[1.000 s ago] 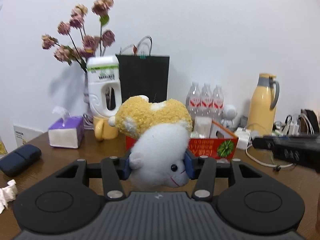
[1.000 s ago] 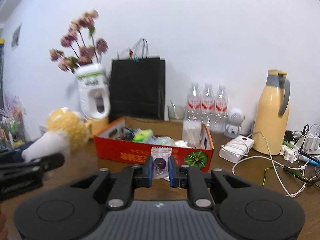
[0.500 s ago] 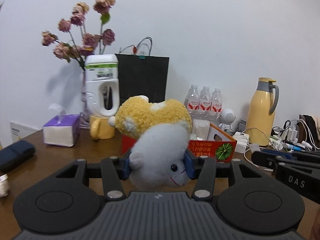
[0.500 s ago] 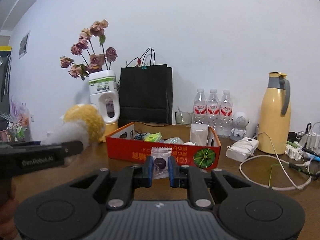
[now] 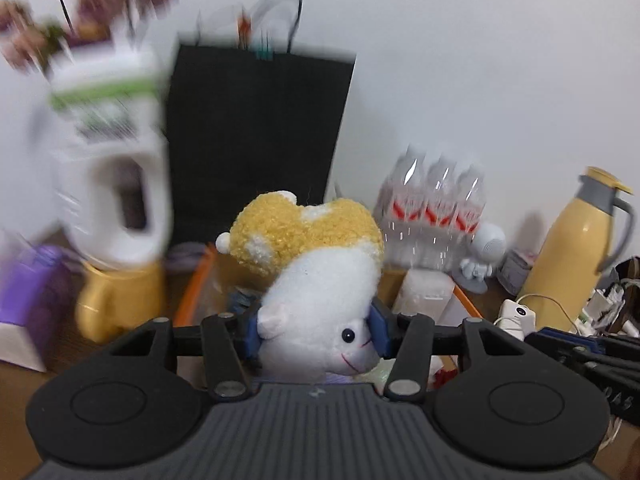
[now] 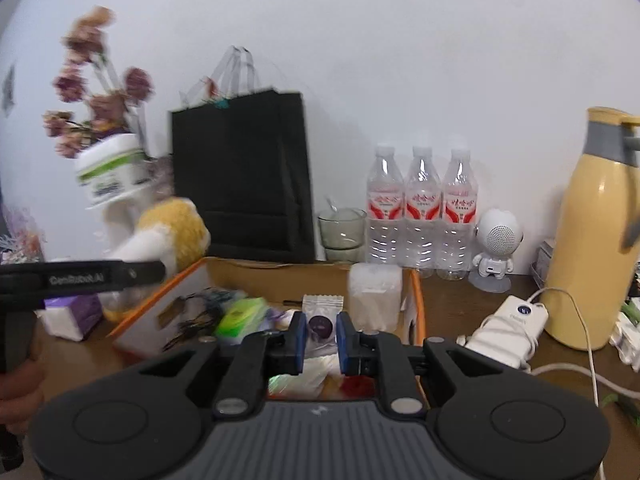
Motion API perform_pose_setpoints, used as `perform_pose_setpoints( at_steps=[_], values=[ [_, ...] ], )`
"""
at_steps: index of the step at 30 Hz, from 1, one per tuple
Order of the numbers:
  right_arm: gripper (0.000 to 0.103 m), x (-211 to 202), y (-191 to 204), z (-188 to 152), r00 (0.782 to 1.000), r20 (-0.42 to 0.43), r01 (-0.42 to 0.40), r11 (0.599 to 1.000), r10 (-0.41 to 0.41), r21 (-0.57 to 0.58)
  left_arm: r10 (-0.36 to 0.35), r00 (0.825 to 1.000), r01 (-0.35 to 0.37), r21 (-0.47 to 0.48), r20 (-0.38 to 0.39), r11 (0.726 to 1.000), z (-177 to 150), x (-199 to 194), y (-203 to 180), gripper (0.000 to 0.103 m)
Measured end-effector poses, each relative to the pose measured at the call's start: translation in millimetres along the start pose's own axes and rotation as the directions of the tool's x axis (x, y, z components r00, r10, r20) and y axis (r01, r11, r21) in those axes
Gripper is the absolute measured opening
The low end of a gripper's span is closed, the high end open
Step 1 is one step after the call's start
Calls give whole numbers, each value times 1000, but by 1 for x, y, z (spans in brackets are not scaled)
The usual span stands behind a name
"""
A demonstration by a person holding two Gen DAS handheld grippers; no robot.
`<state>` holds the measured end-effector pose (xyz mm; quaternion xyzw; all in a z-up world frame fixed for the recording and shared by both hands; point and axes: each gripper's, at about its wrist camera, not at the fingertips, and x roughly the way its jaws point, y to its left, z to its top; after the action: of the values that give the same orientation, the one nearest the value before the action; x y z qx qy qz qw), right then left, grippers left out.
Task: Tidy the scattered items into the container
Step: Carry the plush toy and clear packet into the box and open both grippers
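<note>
My left gripper (image 5: 316,330) is shut on a white and yellow plush toy (image 5: 320,280) and holds it above the near part of the orange-rimmed cardboard box (image 5: 196,292). My right gripper (image 6: 321,334) is shut on a small clear candy packet (image 6: 321,320) with a dark round sweet, held over the same box (image 6: 414,296). The box holds a green item (image 6: 240,314), a white pack (image 6: 374,296) and other small things. The left gripper with the plush toy (image 6: 168,236) shows at the left of the right wrist view.
Behind the box stand a black paper bag (image 6: 244,176), three water bottles (image 6: 422,208), a glass bowl (image 6: 340,228) and a white robot speaker (image 6: 496,248). A yellow thermos (image 6: 592,240) and white charger with cables (image 6: 508,324) are right. A white jug (image 5: 108,184), yellow mug (image 5: 120,304) and purple tissue pack (image 5: 24,304) are left.
Both grippers have moved forward and up over the box, each still holding its item. The box now lies right under them and the left view is blurred by motion.
</note>
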<state>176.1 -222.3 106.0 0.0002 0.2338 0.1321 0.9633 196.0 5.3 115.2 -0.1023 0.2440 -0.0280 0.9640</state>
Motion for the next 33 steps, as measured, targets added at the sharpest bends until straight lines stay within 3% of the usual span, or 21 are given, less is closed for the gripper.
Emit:
perform_pose_setpoints(
  at_steps=[3,6,10,13,16,19,20,23,26,28,29,30,33],
  values=[
    [15,48,-12,25,993,-121,11,1000,-11,-5,-24,994,24,-8,-108,1000,10,52,-22,52],
    [15,95,-27,37,966,-259,8,999,1,35,-12,977,8,-19,-212,1000,12,104,-37,52],
    [15,141,-42,36,919,-394,11,997,21,78,9,934,-15,-15,-358,1000,4,151,-45,54],
    [15,167,-48,31,887,-462,42,997,-5,68,-40,909,21,-49,-415,999,1,167,-43,64],
    [18,181,-49,27,868,-494,75,997,-53,24,-47,919,47,-11,-390,999,7,166,-42,77],
    [29,184,-51,28,854,-518,63,997,-34,38,-82,921,92,8,-380,996,23,157,-39,80],
    [38,183,-52,30,855,-518,59,997,-20,59,-77,924,96,34,-376,995,31,155,-41,85],
    [50,176,-54,40,858,-513,49,994,8,98,-1,929,55,135,-370,989,52,149,-45,98],
    [59,171,-52,53,844,-535,52,993,15,110,68,919,1,176,-389,984,69,141,-39,103],
    [68,166,-51,64,833,-553,58,991,19,121,105,910,-30,191,-400,981,76,131,-32,103],
    [78,162,-50,69,829,-560,59,990,22,127,108,904,-24,203,-414,979,77,129,-29,103],
    [85,158,-48,75,826,-562,60,989,25,133,114,893,-16,222,-436,975,76,125,-27,103],
    [86,147,-43,85,821,-570,65,987,31,148,171,853,-46,254,-493,966,72,115,-18,103]
  ],
)
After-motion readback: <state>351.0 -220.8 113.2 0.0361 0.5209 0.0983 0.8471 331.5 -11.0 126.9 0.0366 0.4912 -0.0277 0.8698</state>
